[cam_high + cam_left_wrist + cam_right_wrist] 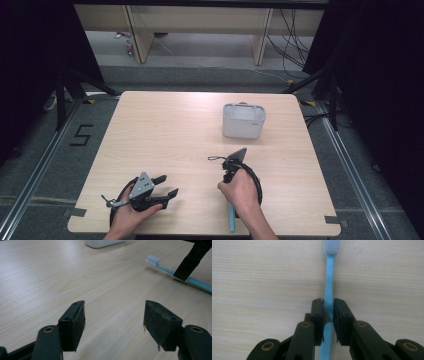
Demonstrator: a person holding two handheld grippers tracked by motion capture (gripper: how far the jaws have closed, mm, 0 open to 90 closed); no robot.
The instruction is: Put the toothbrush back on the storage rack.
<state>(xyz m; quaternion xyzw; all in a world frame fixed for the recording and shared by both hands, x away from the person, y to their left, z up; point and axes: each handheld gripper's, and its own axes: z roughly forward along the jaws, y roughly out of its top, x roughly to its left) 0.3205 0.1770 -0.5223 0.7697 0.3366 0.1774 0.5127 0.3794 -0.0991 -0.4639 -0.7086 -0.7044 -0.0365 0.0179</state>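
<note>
A light-blue toothbrush (329, 282) with a pale bristle head lies flat on the wooden table (165, 130). My right gripper (328, 312) points down at it, shut on the handle around its middle, with the head stretching away beyond the jaws. In the high view the handle's tail (231, 218) sticks out below the person's right hand, and the right gripper (228, 177) is near the table's middle front. The left gripper view has the toothbrush (160, 265) off to the right. My left gripper (167, 185) rests at the front left, open (113, 325) with nothing between its fingers.
A white, rounded rectangular container (243, 121) stands open-topped on the far right half of the table, and its base (102, 243) is at the top of the left gripper view. Black curtains flank the table, and cables run across the floor behind.
</note>
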